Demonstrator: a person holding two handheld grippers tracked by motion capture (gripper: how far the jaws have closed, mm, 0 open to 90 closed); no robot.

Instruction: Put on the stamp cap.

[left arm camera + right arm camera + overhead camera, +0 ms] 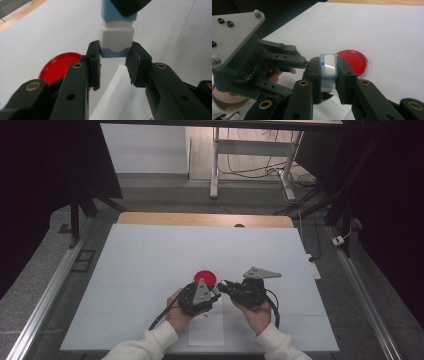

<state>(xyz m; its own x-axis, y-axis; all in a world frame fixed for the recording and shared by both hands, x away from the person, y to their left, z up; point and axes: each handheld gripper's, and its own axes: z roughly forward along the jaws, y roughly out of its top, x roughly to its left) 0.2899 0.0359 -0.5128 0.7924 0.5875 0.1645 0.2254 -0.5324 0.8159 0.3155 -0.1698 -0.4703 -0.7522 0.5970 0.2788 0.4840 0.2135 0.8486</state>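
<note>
**Both grippers clamping one small blue-and-white block**

High view: the left gripper (216,292) and the right gripper (223,285) are meeting tip to tip above a white sheet (150,270) that is covering the table. A red lid (204,276) is lying flat just beyond the left gripper. The block between the tips is too small to make out here. Past the sheet, a wooden table edge (200,219) is showing, then grey floor, a white frame with cables, and dark drapes at both sides.

Left gripper view: the block (116,37) is standing up out of the left gripper (113,65), its long axis running straight away from the jaws. It is looking like a white rounded-square body with a pale blue band at the near end and a blue section farther on. The jaws are squeezing the blue near end. The lid (61,65) is lying to the left of the jaws, and a white slip (117,100) is lying below them.

Right gripper view: the right gripper (328,75) is gripping the block (328,67) by its sides. The block is showing a glossy white face in a blue rim, long axis upright between the pads. The left gripper (308,63) is coming in from the left to meet it. The lid (353,61) is lying just behind.
</note>
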